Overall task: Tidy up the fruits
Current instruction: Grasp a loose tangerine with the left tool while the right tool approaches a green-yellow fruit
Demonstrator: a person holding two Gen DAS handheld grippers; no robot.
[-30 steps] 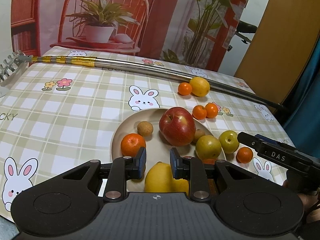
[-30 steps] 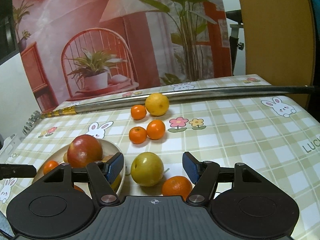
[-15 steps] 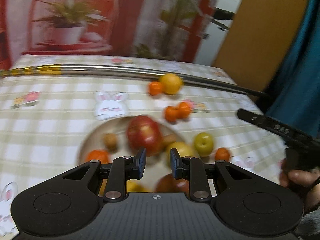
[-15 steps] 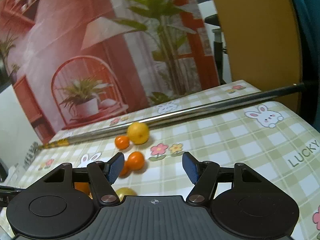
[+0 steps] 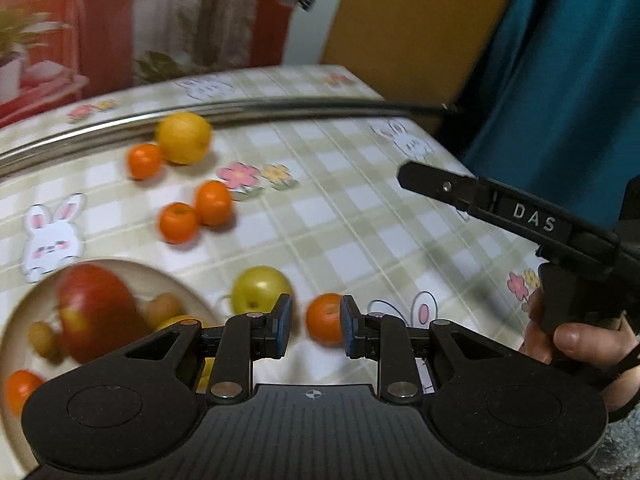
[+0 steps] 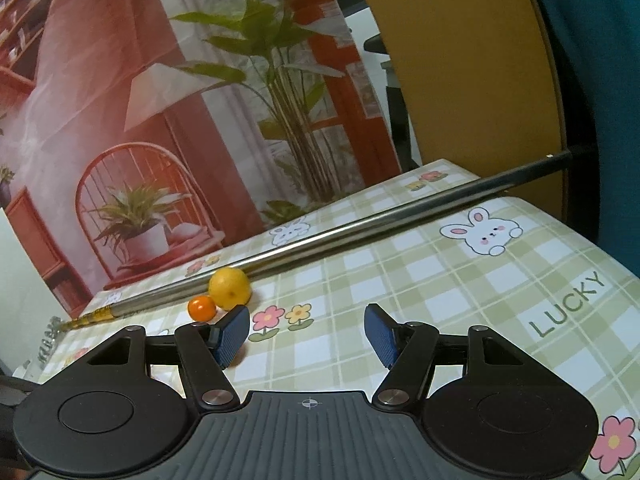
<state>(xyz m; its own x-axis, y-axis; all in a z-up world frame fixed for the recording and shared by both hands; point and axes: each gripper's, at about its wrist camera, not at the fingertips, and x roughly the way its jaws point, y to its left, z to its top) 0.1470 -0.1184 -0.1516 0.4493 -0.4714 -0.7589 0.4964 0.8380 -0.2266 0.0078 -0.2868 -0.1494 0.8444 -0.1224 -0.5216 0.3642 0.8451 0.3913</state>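
both jaws spread, empty; small orange [image 5: 325, 317] beyond left gripper [image 5: 313, 327] jaws.

You've swung your left gripper [image 5: 313, 330] rightward off the beige plate [image 5: 188, 288] toward the small orange tangerine [image 5: 325, 317]; your right gripper [image 6: 307, 334] has lifted away from it.

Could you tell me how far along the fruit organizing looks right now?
Partly done: the plate holds the red apple and smaller fruit. The left claw, open, frames a tangerine. The green apple and the yellow citrus remain on the tablecloth.
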